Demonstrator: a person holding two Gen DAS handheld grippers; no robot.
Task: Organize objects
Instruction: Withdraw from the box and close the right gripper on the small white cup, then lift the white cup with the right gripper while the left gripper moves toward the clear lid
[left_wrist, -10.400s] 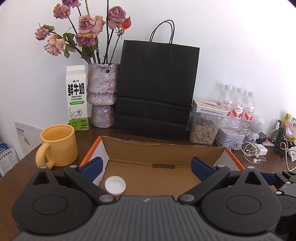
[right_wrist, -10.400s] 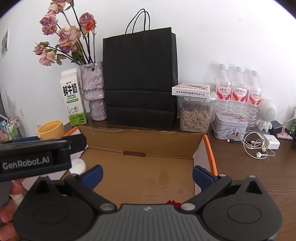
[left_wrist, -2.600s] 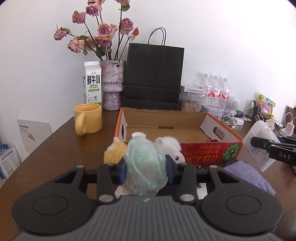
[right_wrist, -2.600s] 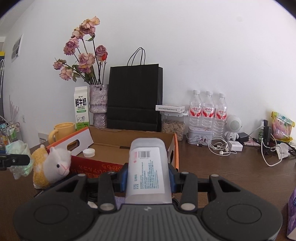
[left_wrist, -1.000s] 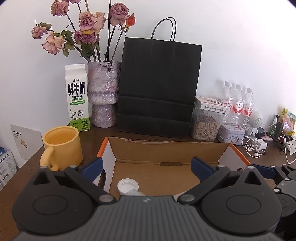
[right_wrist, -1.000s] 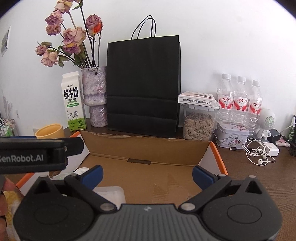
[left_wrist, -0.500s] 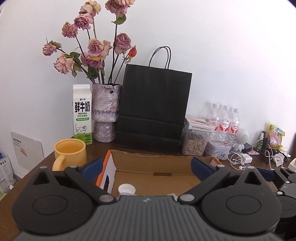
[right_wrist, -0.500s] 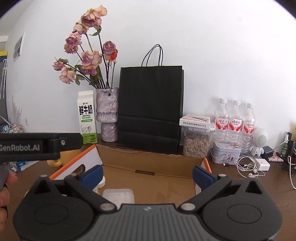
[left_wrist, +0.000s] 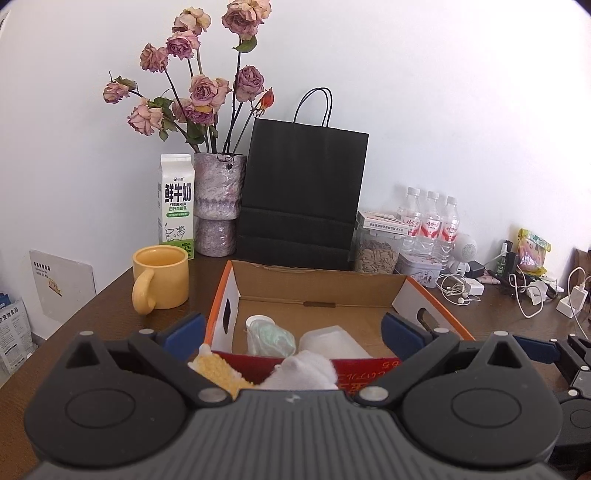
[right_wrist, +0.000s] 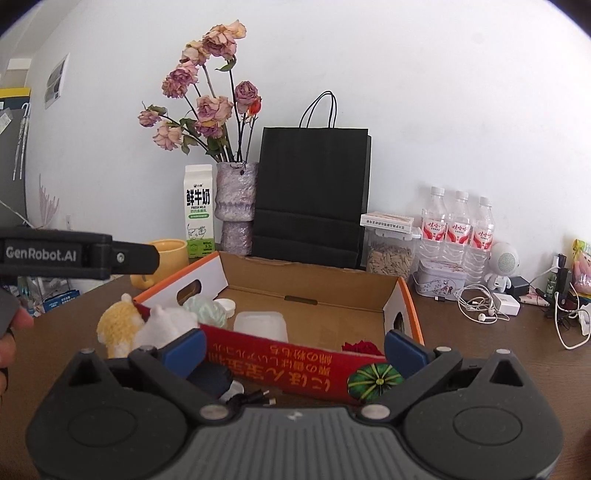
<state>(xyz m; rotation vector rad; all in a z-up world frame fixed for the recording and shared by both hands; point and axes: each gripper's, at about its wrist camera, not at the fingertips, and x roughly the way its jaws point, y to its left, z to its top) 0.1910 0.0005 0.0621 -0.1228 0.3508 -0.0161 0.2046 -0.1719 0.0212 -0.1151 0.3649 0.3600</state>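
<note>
— Hard to see much?

— Yes. Toy sheep (left_wrist: 299, 371) half hidden behind the left hand-held gripper (left_wrist: 291, 328), just outside the red front wall of the cardboard box (left_wrist: 317, 286). Seen better from the right: sheep (right_wrist: 147, 328) pressed against the box (right_wrist: 295, 350) corner. Dark round thing and a small plug on the tabletop (right_wrist: 517, 354) under the right hand-held gripper (right_wrist: 293, 343), too hidden to name. Red bit inside the box by the right wall, unclear too.

— And inside the box?

— Crumpled green bag (left_wrist: 271, 338) next to a white cap (left_wrist: 258, 321) on the left. Clear tub (left_wrist: 330, 341) lying just right of the bag. From the right view, same three: bag (right_wrist: 205, 310), cap (right_wrist: 226, 305), tub (right_wrist: 260, 325).

— Hand-held grippers?

— Both spread wide, blue tips far apart, holding nothing, touching nothing. Left one also poking into the right view as a black bar at the left edge.

— Different from before?

— A few seconds back, left squeezing the green bag, right squeezing the tub. Now both things down in the box, both hand-held grippers pulled back and up. Half a second ago, closer to the box; sheep not in the left view then.

— Behind the box?

— Yellow mug (left_wrist: 160, 278), milk carton (left_wrist: 176, 205), vase of dried roses (left_wrist: 219, 203), black paper bag (left_wrist: 304, 192), water bottles (left_wrist: 430, 221).
</note>
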